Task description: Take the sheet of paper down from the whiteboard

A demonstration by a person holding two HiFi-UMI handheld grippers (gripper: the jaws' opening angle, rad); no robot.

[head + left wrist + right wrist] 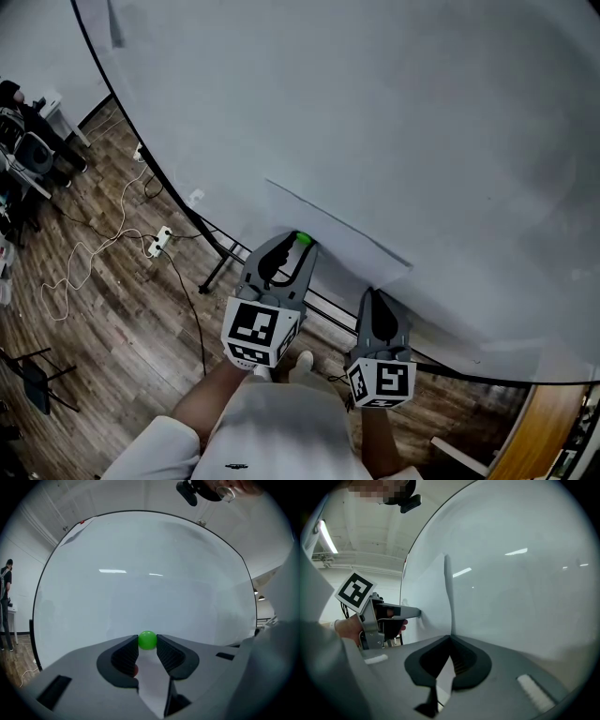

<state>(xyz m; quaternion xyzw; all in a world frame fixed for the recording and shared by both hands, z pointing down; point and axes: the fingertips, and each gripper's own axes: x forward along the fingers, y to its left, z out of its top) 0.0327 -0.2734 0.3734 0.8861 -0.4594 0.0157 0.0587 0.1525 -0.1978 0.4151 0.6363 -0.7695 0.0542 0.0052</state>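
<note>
The white sheet of paper (339, 246) hangs on the whiteboard (394, 112), pinned at its lower left corner by a round green magnet (302, 239). My left gripper (298, 247) points level at the board. It is open, with the green magnet (147, 640) sitting right between its fingertips. My right gripper (373, 292) is shut on the sheet's lower right edge. In the right gripper view the paper (436, 606) bows away from the board, rising out of the gripper (450, 641). The left gripper (416, 613) shows there too, tip at the board.
The whiteboard's black stand legs (220, 267) rest on a wooden floor. A white power strip (157, 241) and loose cables lie to the left. Chairs and gear (28, 155) stand at far left, where a person (5, 602) stands. Wooden furniture (544, 422) is at lower right.
</note>
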